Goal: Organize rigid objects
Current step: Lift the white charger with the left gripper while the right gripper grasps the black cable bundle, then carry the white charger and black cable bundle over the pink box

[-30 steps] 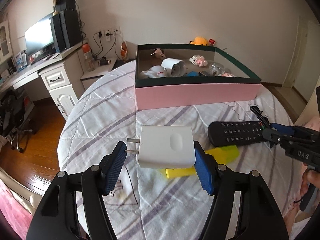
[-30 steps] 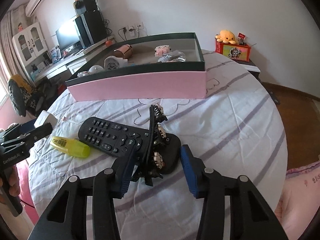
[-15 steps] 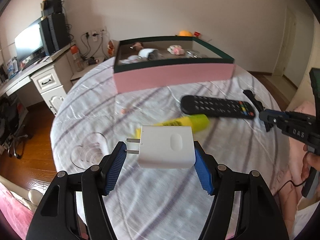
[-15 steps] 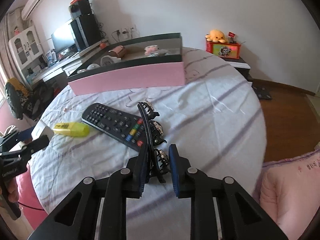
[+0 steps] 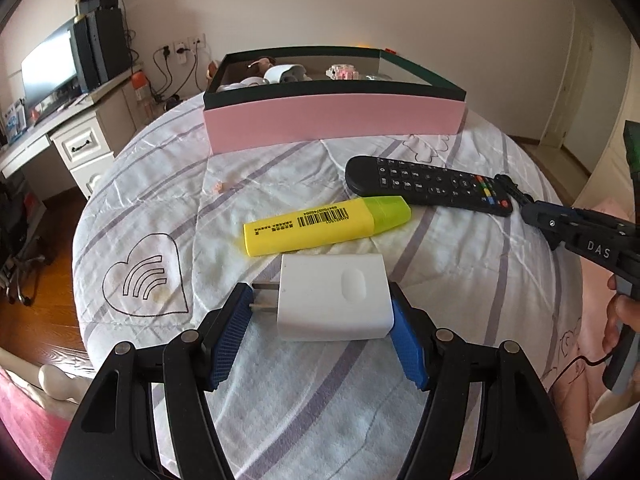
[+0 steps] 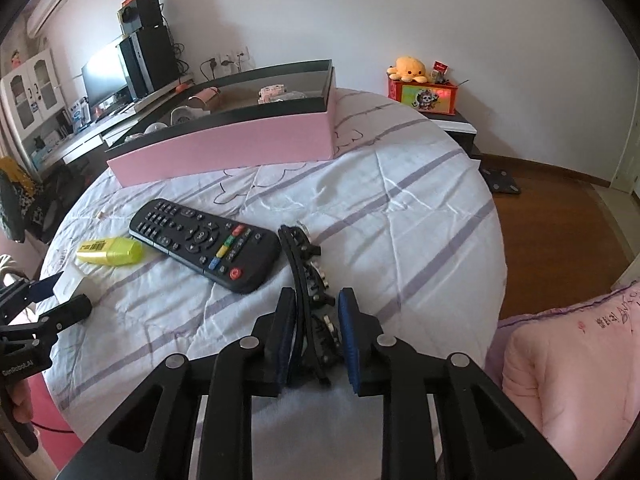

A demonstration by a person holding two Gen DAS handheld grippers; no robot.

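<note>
My left gripper (image 5: 318, 312) is shut on a white plug adapter (image 5: 334, 298), its prongs pointing left, held above the bed near its front edge. My right gripper (image 6: 316, 330) is shut on a black hair clip (image 6: 306, 270), which stands on edge beside the black remote (image 6: 204, 238). A yellow highlighter (image 5: 326, 226) lies left of the remote (image 5: 428, 184). The pink box (image 5: 332, 118) with a dark rim stands at the far side and holds several small items.
The round bed (image 5: 160, 184) has a white striped sheet. A desk with a monitor (image 5: 48, 68) stands at the left. A red box with a yellow plush (image 6: 420, 84) sits on a stand at the right. A pink pillow (image 6: 568, 376) lies by the right gripper.
My left gripper has pulled back from the pink box with the adapter. My right gripper has closed on the hair clip and drawn it back off the remote.
</note>
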